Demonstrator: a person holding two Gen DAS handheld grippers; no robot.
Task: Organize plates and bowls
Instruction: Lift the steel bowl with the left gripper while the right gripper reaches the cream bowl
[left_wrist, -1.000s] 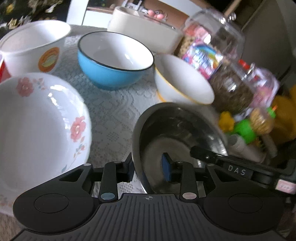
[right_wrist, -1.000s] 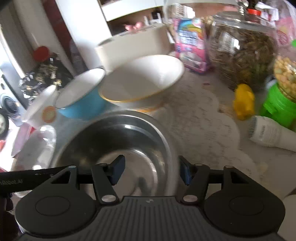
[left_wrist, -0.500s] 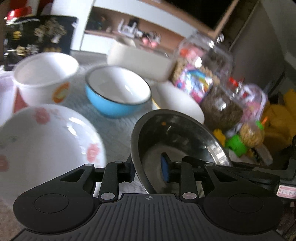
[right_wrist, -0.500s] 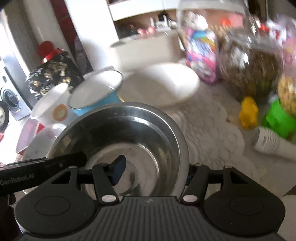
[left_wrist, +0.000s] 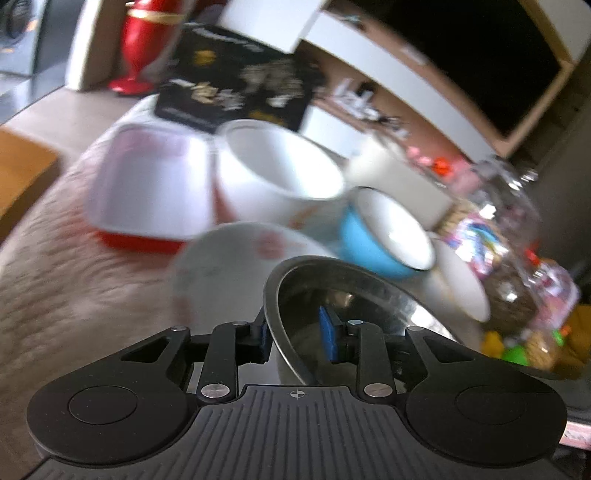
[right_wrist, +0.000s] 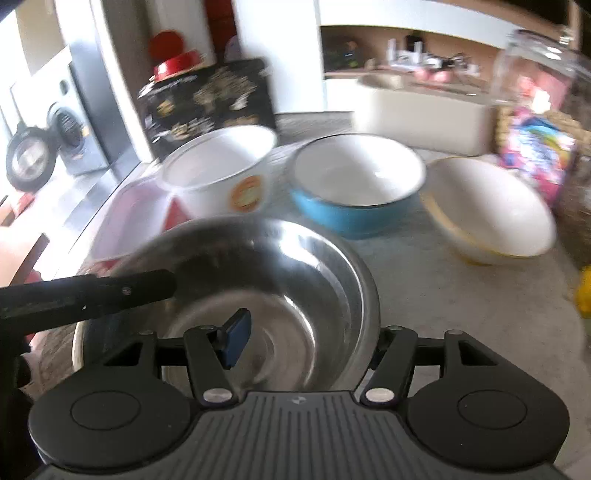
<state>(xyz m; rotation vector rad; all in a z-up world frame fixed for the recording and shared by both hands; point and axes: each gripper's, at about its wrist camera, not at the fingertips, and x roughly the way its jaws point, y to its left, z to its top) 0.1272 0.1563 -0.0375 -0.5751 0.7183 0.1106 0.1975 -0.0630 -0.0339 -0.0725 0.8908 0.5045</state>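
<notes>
A steel bowl (left_wrist: 369, 306) (right_wrist: 295, 277) hangs between both grippers, off the table and partly over a floral plate (left_wrist: 229, 266). My left gripper (left_wrist: 295, 338) straddles its rim, one blue pad outside and one inside, and its jaws are closing on the wall. My right gripper (right_wrist: 306, 347) grips the opposite rim, its left pad (right_wrist: 236, 343) inside the bowl and its right finger hidden behind the rim. Beyond stand a white bowl with an orange label (right_wrist: 221, 166), a blue bowl (right_wrist: 351, 214) and a yellow-rimmed white bowl (right_wrist: 487, 210).
A red-and-white bowl (left_wrist: 147, 192) sits at the far left on the lace tablecloth (right_wrist: 461, 314). A black patterned box (right_wrist: 207, 103) and a cream container (right_wrist: 417, 110) stand behind the bowls. Glass jars (left_wrist: 509, 221) and bright toys crowd the right side.
Both grippers have carried the steel bowl to the left and slightly up, so it now hangs over the floral plate. The left jaws have narrowed on the rim.
</notes>
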